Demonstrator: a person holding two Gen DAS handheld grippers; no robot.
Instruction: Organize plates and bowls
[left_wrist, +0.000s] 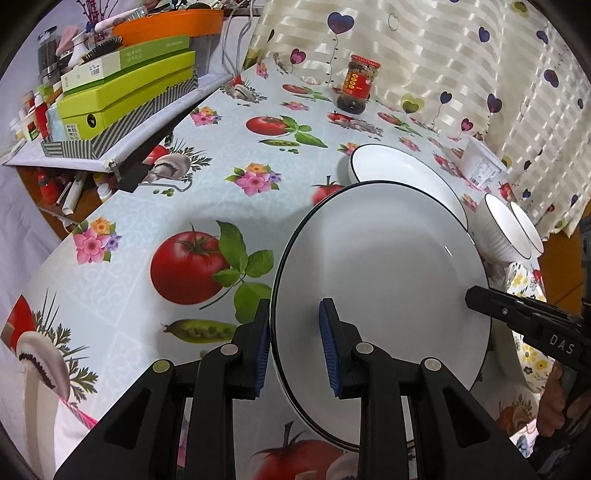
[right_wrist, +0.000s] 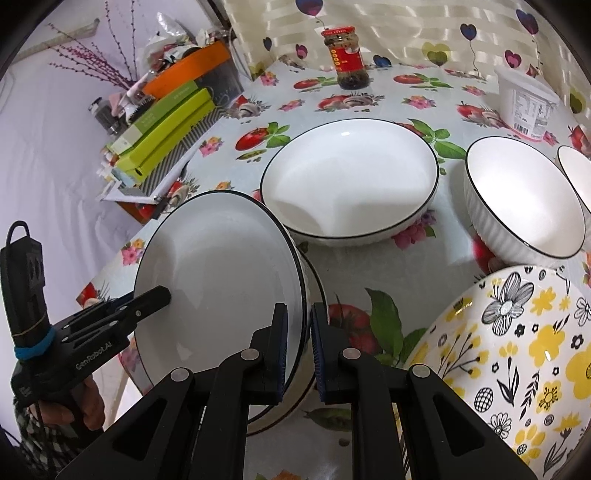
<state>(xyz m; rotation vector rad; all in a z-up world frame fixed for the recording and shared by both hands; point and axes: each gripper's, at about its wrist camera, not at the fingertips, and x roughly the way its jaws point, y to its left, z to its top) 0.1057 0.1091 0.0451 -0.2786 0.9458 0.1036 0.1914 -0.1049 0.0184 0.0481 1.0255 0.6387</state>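
Note:
A white plate with a thin black rim (left_wrist: 380, 266) (right_wrist: 221, 273) hangs tilted between both grippers over the fruit-print tablecloth (left_wrist: 207, 177). My left gripper (left_wrist: 297, 347) is shut on its left rim, one blue pad above and one below. Its black fingertip (right_wrist: 159, 295) shows over the plate in the right wrist view. My right gripper (right_wrist: 299, 350) is shut on the opposite rim, and its tip (left_wrist: 476, 295) reaches in from the right. A second dark rim shows under the plate; I cannot tell whether it is another dish.
Behind stands a large white deep plate (right_wrist: 351, 177) (left_wrist: 399, 173). Right of it are two ribbed white bowls (right_wrist: 524, 199) (right_wrist: 576, 173) and a yellow-flowered dish (right_wrist: 509, 362). A sauce jar (right_wrist: 347, 59) and a white tub (right_wrist: 524, 99) stand by the curtain. Green boxes (left_wrist: 129, 92) crowd a shelf on the left.

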